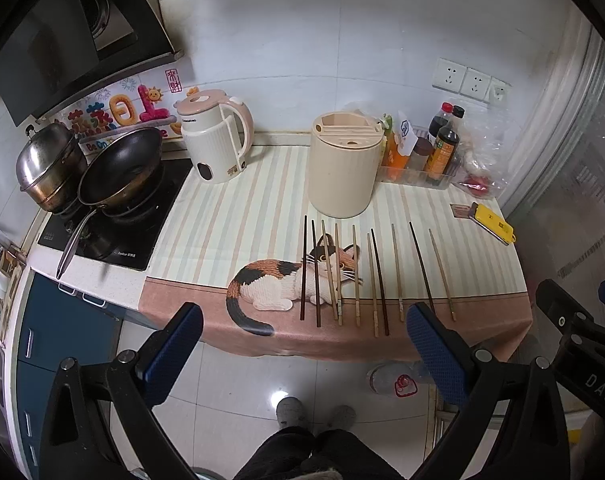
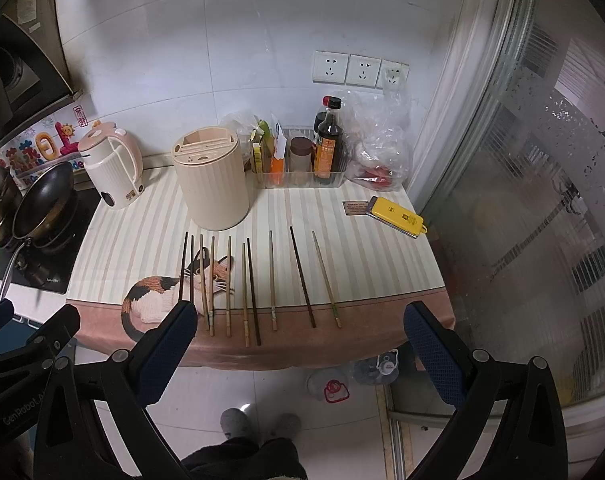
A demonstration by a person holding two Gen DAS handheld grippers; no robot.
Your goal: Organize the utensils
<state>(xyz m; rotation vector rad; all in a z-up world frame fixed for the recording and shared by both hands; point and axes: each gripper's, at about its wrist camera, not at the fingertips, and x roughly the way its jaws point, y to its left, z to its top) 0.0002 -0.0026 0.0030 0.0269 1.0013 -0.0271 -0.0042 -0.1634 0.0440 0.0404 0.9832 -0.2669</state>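
- Left wrist view: the left gripper (image 1: pixel 302 344) hangs off the front edge of the surface (image 1: pixel 222 216), its two blue-padded fingers spread wide and holding nothing
- Ten chopsticks (image 1: pixel 356 276) lie side by side on the striped cat-print cloth (image 1: pixel 262 276), just in front of the cream utensil holder (image 1: pixel 344 164); dark and pale sticks are mixed, some paired close, the two farthest from the cat well apart from each other
- The utensil holder stands upright with its slotted top open; behind and beside it, away from the stove, sits a clear tray of sauce bottles (image 1: pixel 442 152)
- On the holder's other side stand a pink-lidded kettle (image 1: pixel 216 136), then a wok (image 1: pixel 118 168) and a steel pot (image 1: pixel 48 164) on the cooktop
- Part of the right gripper (image 1: pixel 574 320) shows at the frame's edge
- Right wrist view: the right gripper (image 2: pixel 298 340) also sits short of the surface, fingers spread, empty
- The same row of chopsticks (image 2: pixel 250 292) lies in front of the holder (image 2: pixel 210 180); a yellow device (image 2: pixel 398 216) rests far from the holder, near the glass partition
- Judged step: the start, before any pick, since no stick is in the holder that can be seen
- Next move likely calls for lowering one gripper over a single thin stick near its thick end, pinching it without disturbing neighbours, then tipping it upright into a holder slot
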